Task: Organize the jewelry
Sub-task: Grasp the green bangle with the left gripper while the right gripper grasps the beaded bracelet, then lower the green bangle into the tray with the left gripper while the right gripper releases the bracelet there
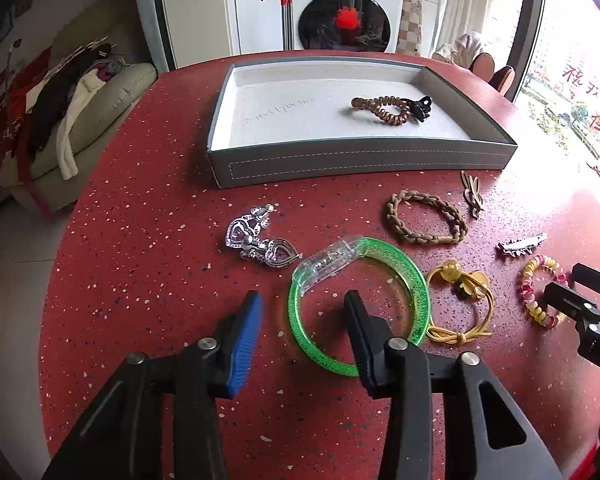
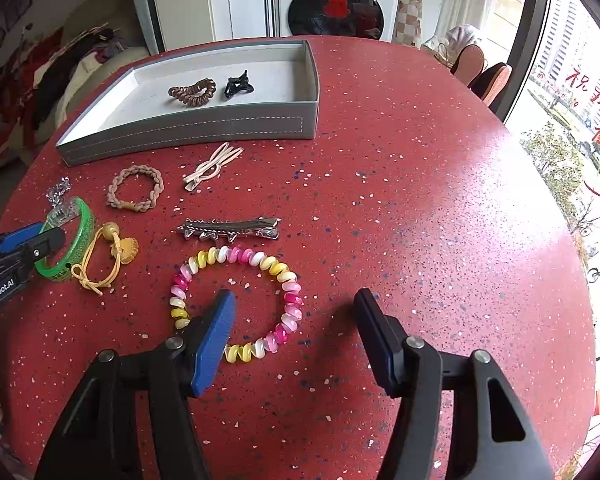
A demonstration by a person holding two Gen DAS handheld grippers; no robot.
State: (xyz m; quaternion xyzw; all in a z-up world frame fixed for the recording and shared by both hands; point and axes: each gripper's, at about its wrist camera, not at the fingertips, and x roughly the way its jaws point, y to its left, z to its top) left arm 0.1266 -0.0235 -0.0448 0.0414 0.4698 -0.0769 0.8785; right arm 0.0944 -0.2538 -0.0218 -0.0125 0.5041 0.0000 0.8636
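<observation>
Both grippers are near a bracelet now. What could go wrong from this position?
1. The left gripper straddles the rim of the green bangle; the smooth rim might slip out.
2. The right gripper straddles the pink-and-yellow coil bracelet; it might stretch.
3. The yellow cord tie touches the bangle and may be dragged.

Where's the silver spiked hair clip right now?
In the right wrist view the silver spiked hair clip lies on the red table, just beyond the pink-and-yellow spiral bracelet and nearer than the grey tray.
</observation>
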